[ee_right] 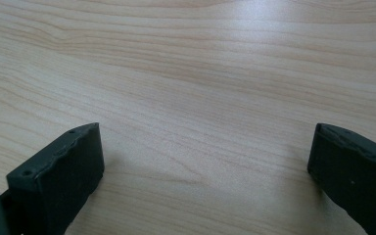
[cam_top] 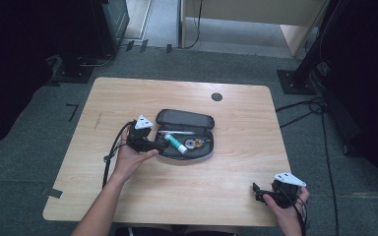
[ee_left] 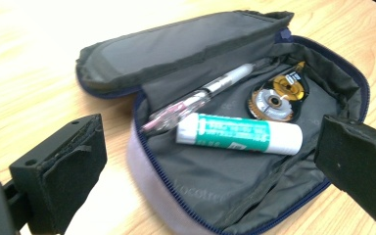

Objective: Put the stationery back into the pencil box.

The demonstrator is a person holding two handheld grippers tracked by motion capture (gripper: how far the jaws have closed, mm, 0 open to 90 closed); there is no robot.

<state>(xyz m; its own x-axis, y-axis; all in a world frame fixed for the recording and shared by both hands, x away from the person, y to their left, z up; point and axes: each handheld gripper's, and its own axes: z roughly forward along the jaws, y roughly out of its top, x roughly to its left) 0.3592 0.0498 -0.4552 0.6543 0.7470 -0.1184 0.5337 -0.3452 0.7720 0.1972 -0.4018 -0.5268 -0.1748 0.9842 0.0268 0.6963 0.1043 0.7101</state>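
Pencil case (cam_top: 184, 133) is lying open in the middle of the counter (cam_top: 128, 93), flap folded back so I'm getting a clear look inside. Glue stick (ee_left: 239, 133) is resting across the case's floor, with a clear pen (ee_left: 200, 95) angled just behind it and a correction tape roller (ee_left: 275, 97) tucked toward the far end. I'm holding my left claw (ee_left: 210, 166) right at the near rim of the case with its jaws spread wide and gripping nothing, so the glue stick is sitting loose inside. My right claw (cam_top: 260, 191) is idling at the near right corner of the counter, well apart from the case, jaws wide too, just looking at bare wood and staying out of the way.
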